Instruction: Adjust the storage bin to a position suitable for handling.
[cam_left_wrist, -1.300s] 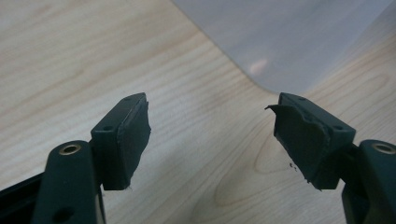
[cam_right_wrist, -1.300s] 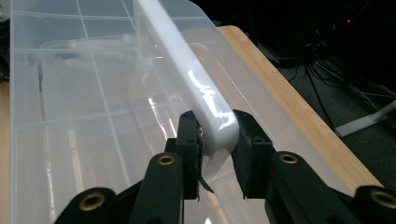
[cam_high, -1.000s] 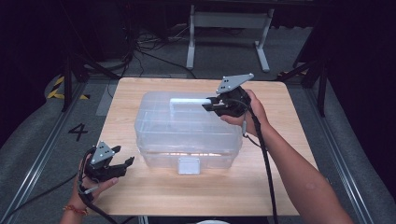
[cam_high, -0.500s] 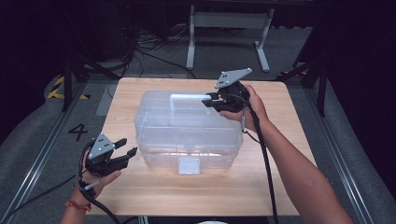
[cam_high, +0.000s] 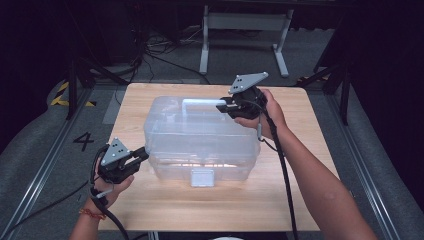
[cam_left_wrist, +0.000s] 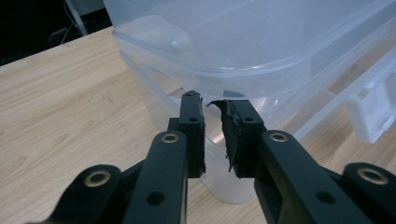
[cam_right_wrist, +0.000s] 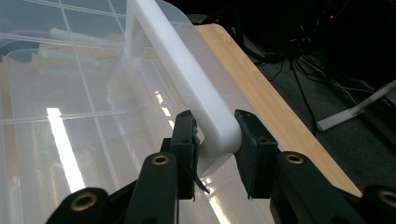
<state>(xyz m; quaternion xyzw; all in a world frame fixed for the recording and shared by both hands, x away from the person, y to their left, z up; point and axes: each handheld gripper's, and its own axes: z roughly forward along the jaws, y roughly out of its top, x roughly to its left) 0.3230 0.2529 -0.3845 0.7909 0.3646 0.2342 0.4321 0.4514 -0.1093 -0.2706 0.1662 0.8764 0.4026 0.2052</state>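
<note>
High view: clear bin (cam_high: 200, 142) mid-table (cam_high: 150, 210). Right gripper (cam_high: 223, 106) at white handle (cam_high: 200, 103) on lid; left gripper (cam_high: 142, 155) at bin's near-left corner.
Left gripper view: jaws just closing, now a narrow gap, nothing between; bin rim (cam_left_wrist: 219, 77) just beyond tips.
Right gripper view: pads clamped on handle end (cam_right_wrist: 217, 133).

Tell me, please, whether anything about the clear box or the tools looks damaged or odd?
The black pad on one jaw of the left tool looks torn and peeling at its edges; a shred also hangs from a right tool pad. The clear plastic box looks fine.
</note>
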